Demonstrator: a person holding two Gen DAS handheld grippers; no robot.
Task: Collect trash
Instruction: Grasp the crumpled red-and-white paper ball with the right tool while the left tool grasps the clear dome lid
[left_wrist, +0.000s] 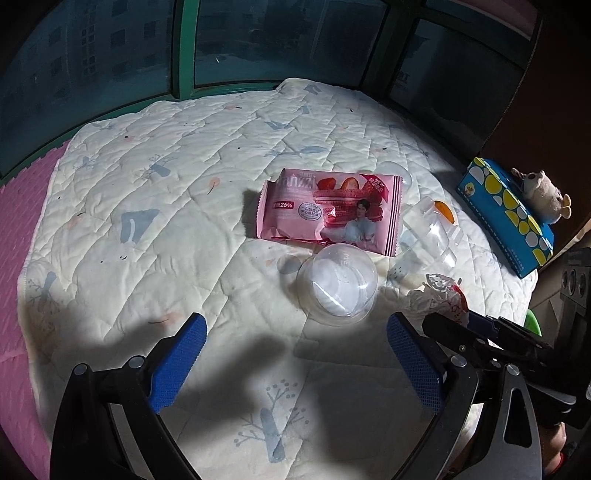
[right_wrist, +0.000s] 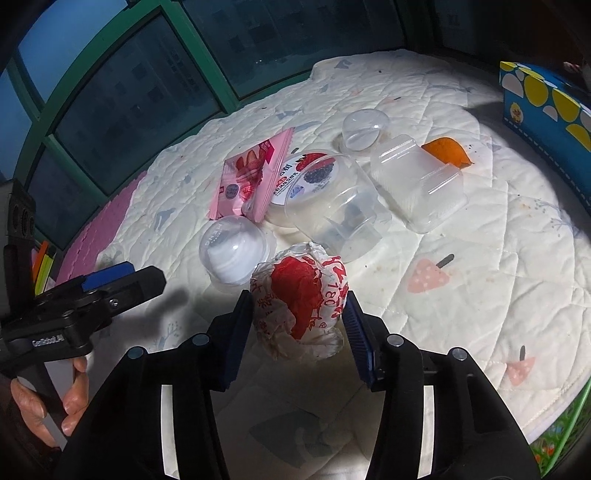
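Trash lies on a white quilt (left_wrist: 184, 240). My right gripper (right_wrist: 299, 314) is shut on a crumpled red-and-white wrapper (right_wrist: 299, 299), a blue pad pressing each side. That wrapper (left_wrist: 439, 295) shows at the right of the left wrist view. My left gripper (left_wrist: 297, 319) stands open just short of a clear dome cup (left_wrist: 338, 284) with white inside, nothing between its fingers. Beyond lie a pink snack packet (left_wrist: 328, 210), a clear tub with a berry lid (right_wrist: 314, 184), a clear clamshell tray (right_wrist: 417, 184), a small clear dome (right_wrist: 364, 129) and an orange peel (right_wrist: 447, 149).
A blue tissue box with yellow dots (left_wrist: 509, 214) and a plush toy (left_wrist: 543, 192) sit at the quilt's right edge. Green-framed windows (left_wrist: 184, 48) run behind the quilt. A pink mat (left_wrist: 22, 258) borders the left. A person's hand (right_wrist: 74, 398) holds the left gripper's handle.
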